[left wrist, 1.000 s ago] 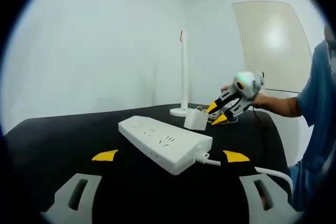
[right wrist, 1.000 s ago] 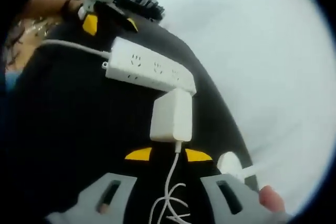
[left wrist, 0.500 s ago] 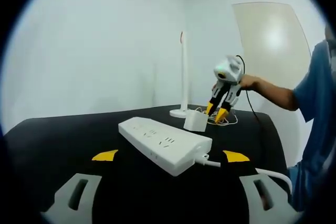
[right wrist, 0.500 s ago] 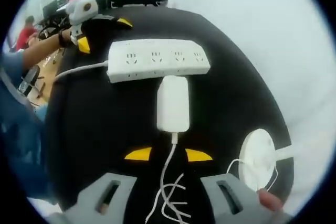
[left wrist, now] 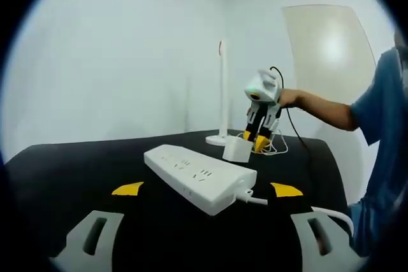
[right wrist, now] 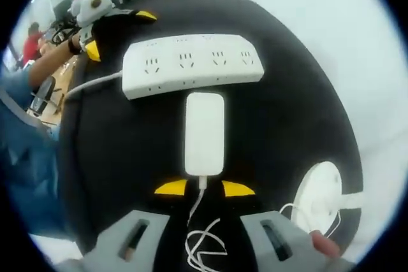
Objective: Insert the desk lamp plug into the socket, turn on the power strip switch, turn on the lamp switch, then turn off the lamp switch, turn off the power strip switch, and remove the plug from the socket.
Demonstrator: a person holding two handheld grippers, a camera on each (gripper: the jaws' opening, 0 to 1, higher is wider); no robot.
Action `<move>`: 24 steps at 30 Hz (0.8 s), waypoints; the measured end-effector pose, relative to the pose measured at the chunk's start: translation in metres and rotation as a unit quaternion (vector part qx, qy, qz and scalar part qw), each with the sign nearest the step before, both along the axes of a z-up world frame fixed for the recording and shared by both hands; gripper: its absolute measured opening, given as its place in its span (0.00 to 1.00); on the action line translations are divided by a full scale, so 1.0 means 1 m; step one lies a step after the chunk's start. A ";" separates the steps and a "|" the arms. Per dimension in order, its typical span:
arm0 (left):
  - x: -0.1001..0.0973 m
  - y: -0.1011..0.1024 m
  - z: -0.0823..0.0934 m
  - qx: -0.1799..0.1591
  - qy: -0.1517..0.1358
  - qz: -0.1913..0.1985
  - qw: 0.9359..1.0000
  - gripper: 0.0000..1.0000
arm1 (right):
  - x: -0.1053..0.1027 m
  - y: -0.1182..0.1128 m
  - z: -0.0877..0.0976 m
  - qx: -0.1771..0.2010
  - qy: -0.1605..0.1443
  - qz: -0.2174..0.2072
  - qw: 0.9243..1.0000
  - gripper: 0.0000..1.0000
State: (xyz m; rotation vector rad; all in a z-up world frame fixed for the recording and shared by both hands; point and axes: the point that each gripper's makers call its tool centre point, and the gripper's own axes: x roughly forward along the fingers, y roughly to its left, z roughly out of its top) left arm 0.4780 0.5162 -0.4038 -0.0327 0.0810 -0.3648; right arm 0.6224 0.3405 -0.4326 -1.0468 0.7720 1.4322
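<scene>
A white power strip (left wrist: 201,176) (right wrist: 191,65) lies on the black table. The lamp's white plug adapter (left wrist: 236,151) (right wrist: 204,133) lies flat just beside it, unplugged. Its thin cord (right wrist: 204,243) coils toward the lamp base (left wrist: 219,137) (right wrist: 319,197), from which the slim white lamp pole (left wrist: 223,87) rises. My right gripper (right wrist: 204,188) (left wrist: 256,141) points down over the adapter's cord end, open, yellow tips on either side of the cord. My left gripper (left wrist: 206,189) (right wrist: 95,11) hovers wide open in front of the strip, holding nothing.
The power strip's white cable (left wrist: 287,203) (right wrist: 92,84) runs off the table edge. A person's blue sleeve (left wrist: 382,132) is at the right. The black tabletop (left wrist: 76,170) has bare room left of the strip. Desks and people (right wrist: 35,39) stand far behind.
My right gripper has swung from level to pointing down and come closer over the adapter's cord end. The left gripper, strip and adapter have stayed put.
</scene>
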 end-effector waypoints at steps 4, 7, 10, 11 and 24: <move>0.001 -0.002 0.001 -0.001 -0.001 -0.002 1.000 0.73 | -0.001 -0.002 -0.003 -0.008 0.002 0.004 1.000 0.17; 0.003 -0.003 0.001 -0.001 -0.002 -0.002 1.000 0.73 | 0.000 -0.001 -0.004 -0.009 0.008 0.005 1.000 0.16; 0.002 -0.002 0.001 -0.001 -0.003 -0.003 1.000 0.73 | 0.004 0.003 -0.004 -0.006 0.011 0.005 1.000 0.15; 0.002 -0.003 0.001 -0.001 -0.003 -0.003 1.000 0.73 | 0.003 0.002 -0.004 -0.006 0.012 0.007 1.000 0.15; 0.004 0.000 0.000 0.000 -0.002 -0.001 1.000 0.73 | 0.000 0.006 -0.004 0.039 0.041 0.015 0.998 0.07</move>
